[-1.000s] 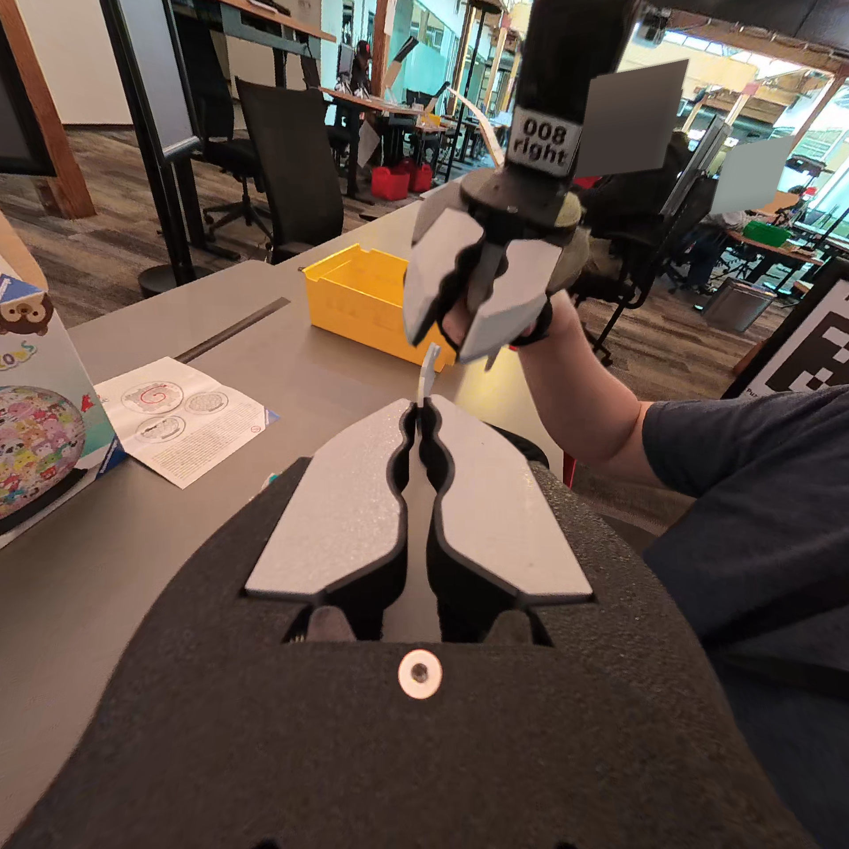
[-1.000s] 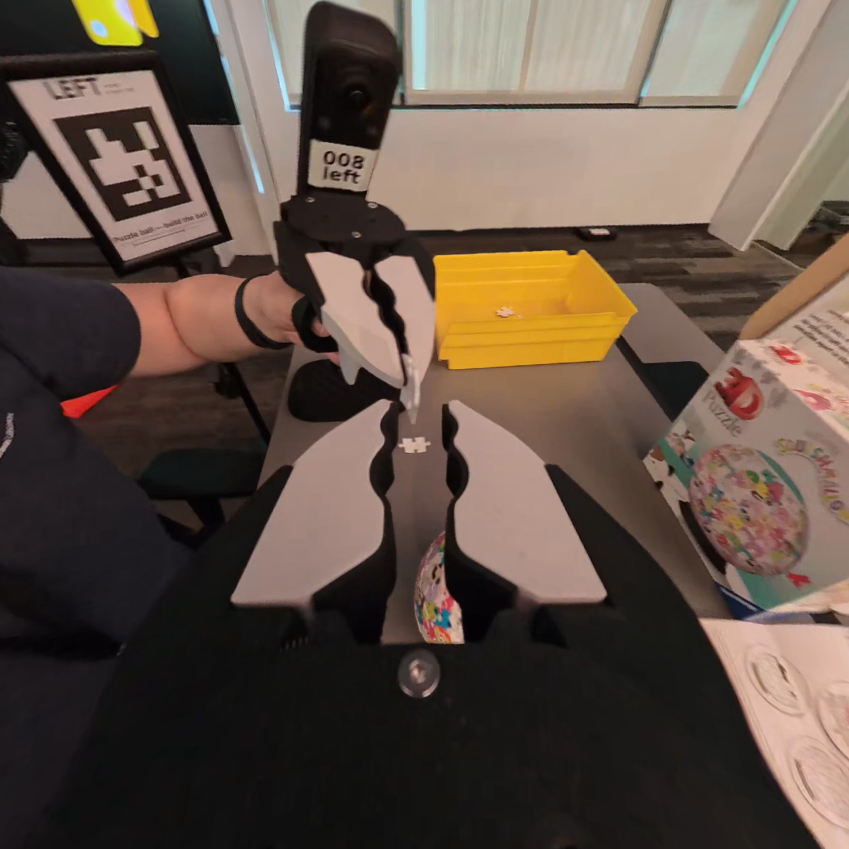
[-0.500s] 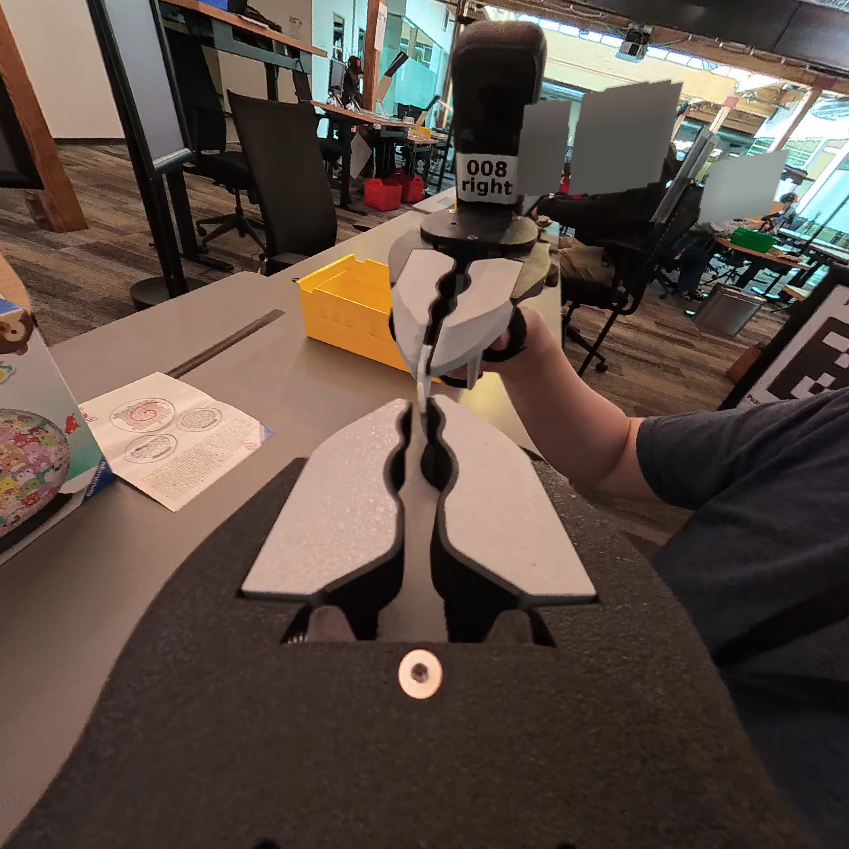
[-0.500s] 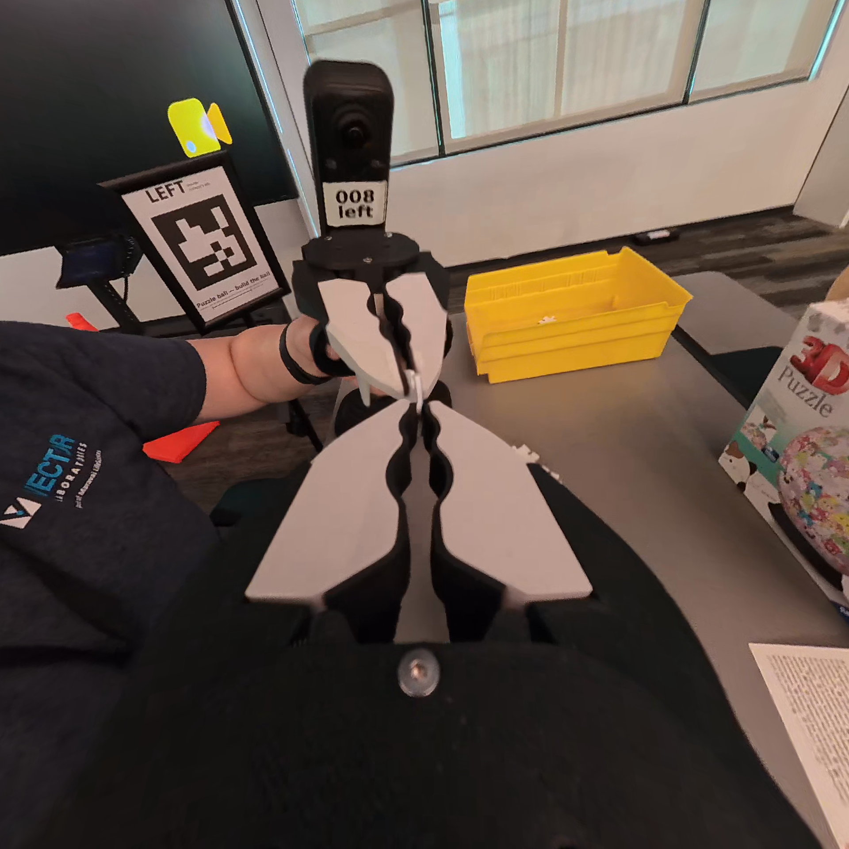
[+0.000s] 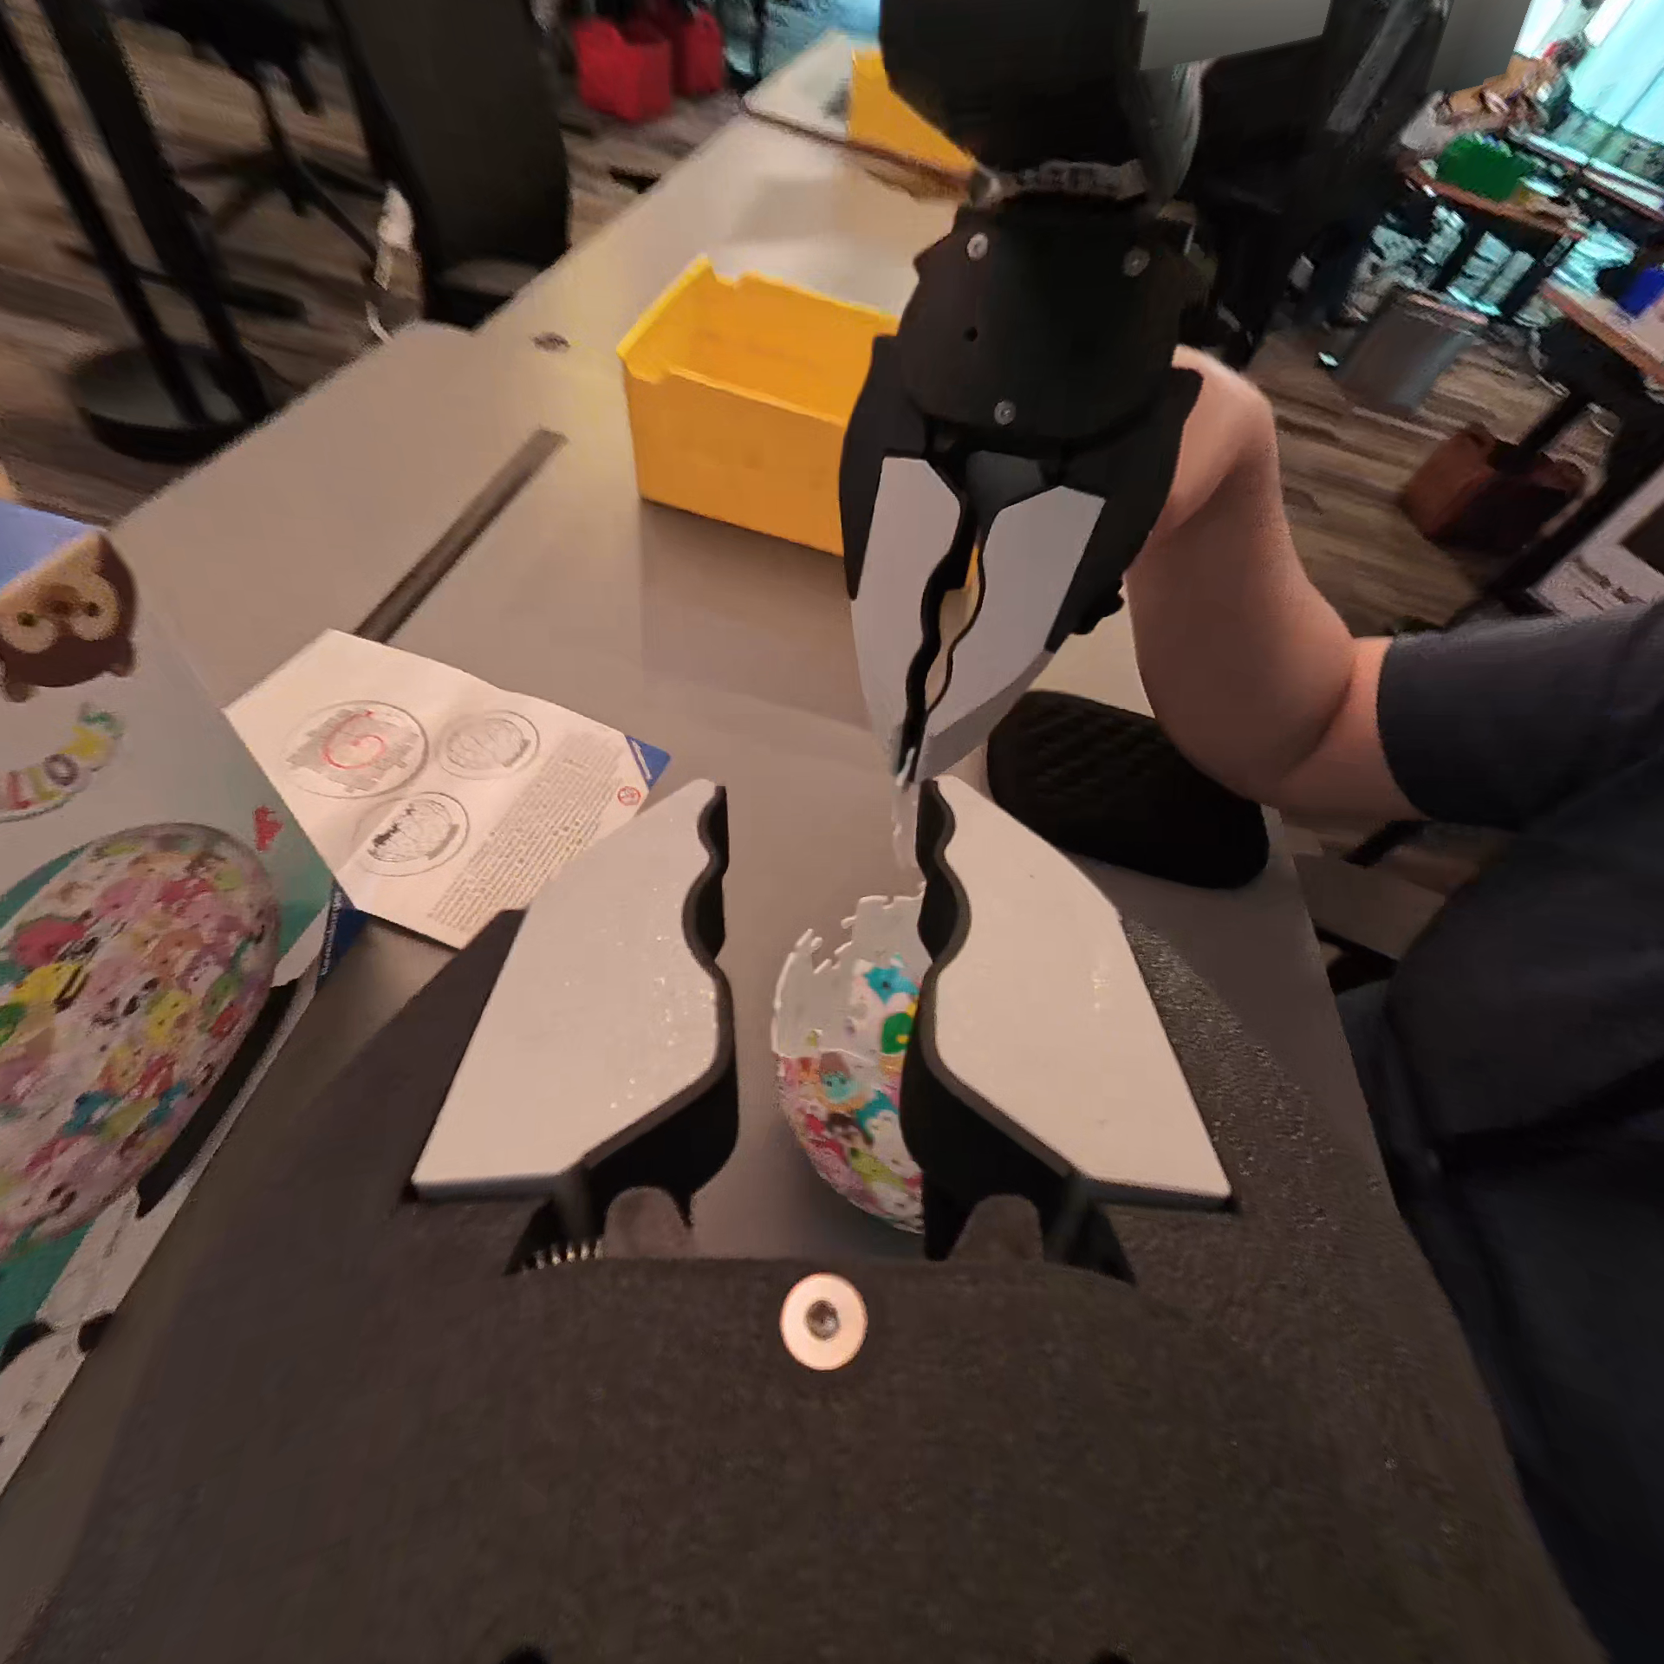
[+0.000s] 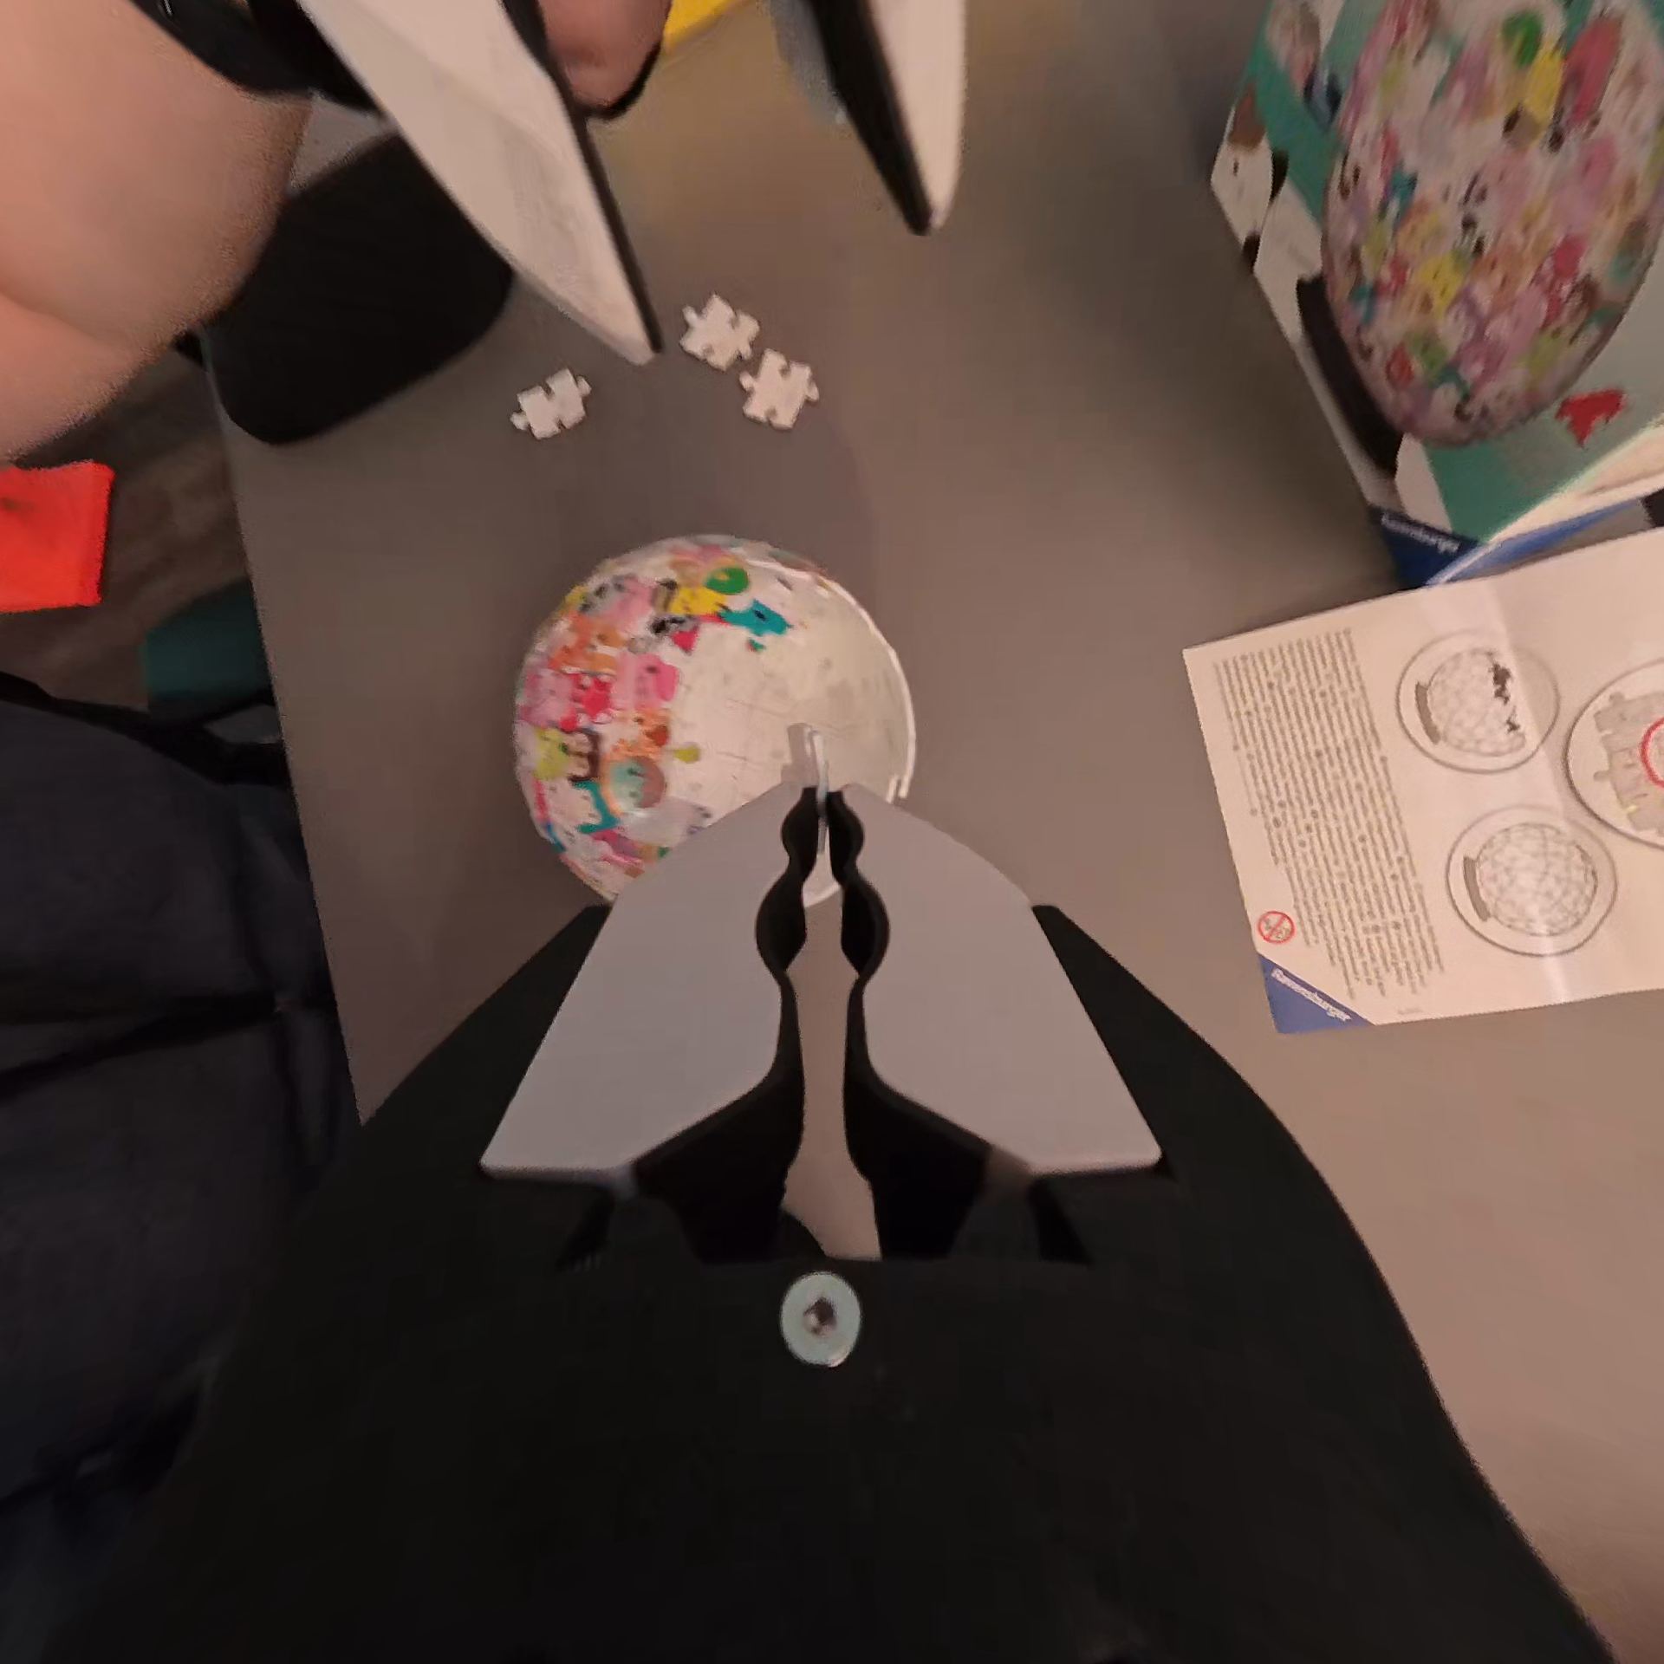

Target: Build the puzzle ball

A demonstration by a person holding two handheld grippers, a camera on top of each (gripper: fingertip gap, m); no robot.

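The half-built puzzle ball (image 6: 702, 711) sits on the grey table (image 6: 1035, 468), its open white rim facing up. My right gripper (image 6: 815, 794) is shut on a white puzzle piece (image 6: 810, 752), held edge-on just above the ball's rim. In the left wrist view the right gripper (image 5: 909, 765) points down with the piece (image 5: 900, 824) at its tip, above the ball (image 5: 846, 1035). My left gripper (image 5: 821, 801) is open and empty, with the ball showing between its fingers. In the right wrist view the left gripper (image 6: 783, 284) hangs above three loose white pieces (image 6: 720, 329).
The puzzle box (image 6: 1459, 225) stands at the right and shows at the left in the left wrist view (image 5: 135, 990). An instruction sheet (image 6: 1441, 792) lies beside it. A yellow bin (image 5: 747, 432) stands farther back. A black rounded object (image 5: 1125, 792) sits at the table edge. The gap from one gripper's tips to the other's is roughly 8 centimetres.
The left gripper was shut on the piece, then both held it. Now the left has opened and let go, and the right holds it. Both grippers have tilted down over the ball.
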